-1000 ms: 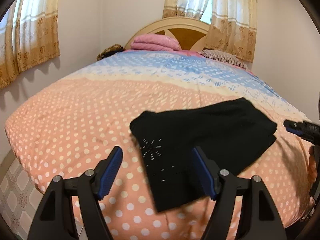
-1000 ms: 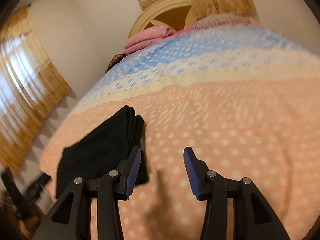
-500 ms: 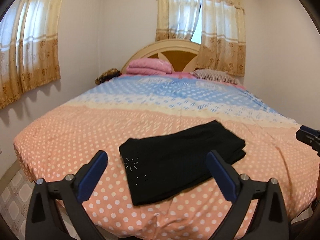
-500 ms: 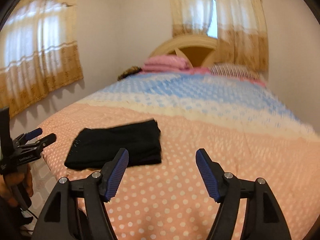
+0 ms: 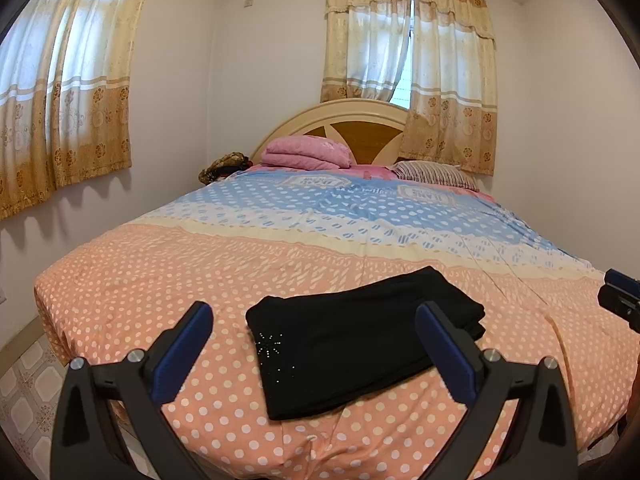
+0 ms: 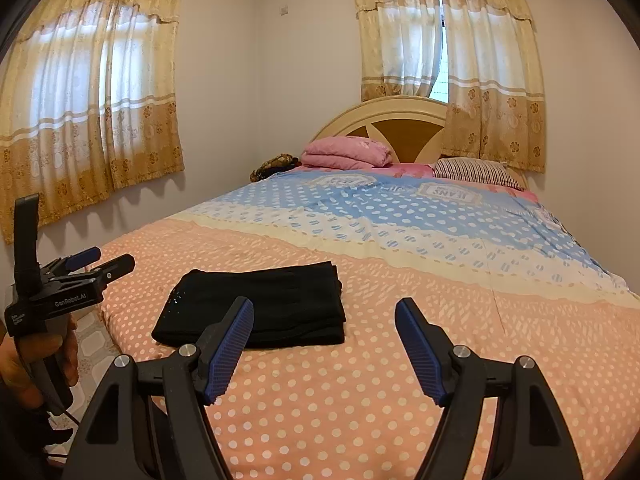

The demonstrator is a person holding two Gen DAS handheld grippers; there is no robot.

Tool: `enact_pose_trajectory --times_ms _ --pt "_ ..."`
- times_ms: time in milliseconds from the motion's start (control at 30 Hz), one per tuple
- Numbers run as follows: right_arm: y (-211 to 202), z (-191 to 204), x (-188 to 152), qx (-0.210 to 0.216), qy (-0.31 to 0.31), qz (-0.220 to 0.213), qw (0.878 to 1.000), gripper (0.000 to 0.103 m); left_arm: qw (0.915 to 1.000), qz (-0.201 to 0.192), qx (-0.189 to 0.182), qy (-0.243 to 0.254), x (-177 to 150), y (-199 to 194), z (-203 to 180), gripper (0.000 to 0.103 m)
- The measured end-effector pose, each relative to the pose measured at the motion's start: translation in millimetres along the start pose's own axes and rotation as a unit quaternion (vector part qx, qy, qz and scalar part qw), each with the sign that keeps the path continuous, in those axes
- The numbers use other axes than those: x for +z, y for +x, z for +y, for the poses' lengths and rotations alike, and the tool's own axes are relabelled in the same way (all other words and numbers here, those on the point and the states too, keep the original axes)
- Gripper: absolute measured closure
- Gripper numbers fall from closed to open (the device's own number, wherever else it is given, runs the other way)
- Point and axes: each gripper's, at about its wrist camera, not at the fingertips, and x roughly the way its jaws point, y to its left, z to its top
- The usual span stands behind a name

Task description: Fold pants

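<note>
Left wrist view, nearest first: the left tool point(image 5: 314, 354) hangs above the foot of the bed with its blue-padded fingers point(image 5: 182, 354) spread wide apart and nothing between them. Just beyond, the black pants point(image 5: 360, 340) lie folded into a compact rectangle on the orange polka-dot part of the bedspread point(image 5: 160, 272), near the foot edge, with a small cluster of sparkly studs on the corner closest to the camera. Neither tool touches the fabric. At the right edge of this view the tips of the right tool point(image 5: 620, 294) show over the bed. From the right wrist view, the right tool point(image 6: 324, 350) is likewise wide open and empty, hovering over the orange dots with the folded pants point(image 6: 260, 306) lying flat ahead and to its left. At the far left of that view a hand point(image 6: 32, 364) grips the handle of the left tool point(image 6: 102, 263), whose tips are parted, beside the tiled floor point(image 6: 94, 344). Farther up, the bedspread turns to a cream band and then blue with white dots. At the head lie a folded pink blanket point(image 5: 306, 154) and a striped pillow point(image 5: 434, 174), before a rounded headboard point(image 5: 360, 120). Curtained windows point(image 5: 412, 64) fill the walls behind and to the left.
</note>
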Motion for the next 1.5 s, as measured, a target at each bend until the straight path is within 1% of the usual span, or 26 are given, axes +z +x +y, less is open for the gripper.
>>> enact_pose_trajectory --times_ms 467,1500 --pt "0.9 -1.9 -0.7 0.004 0.004 -0.002 1.000 0.028 1.0000 0.000 0.001 0.004 -3.6 -1.5 -4.0 0.000" --pt "4.8 2.0 0.2 0.005 0.009 0.001 1.000 0.028 1.0000 0.000 -0.001 0.010 -0.6 -3.3 -5.5 0.000"
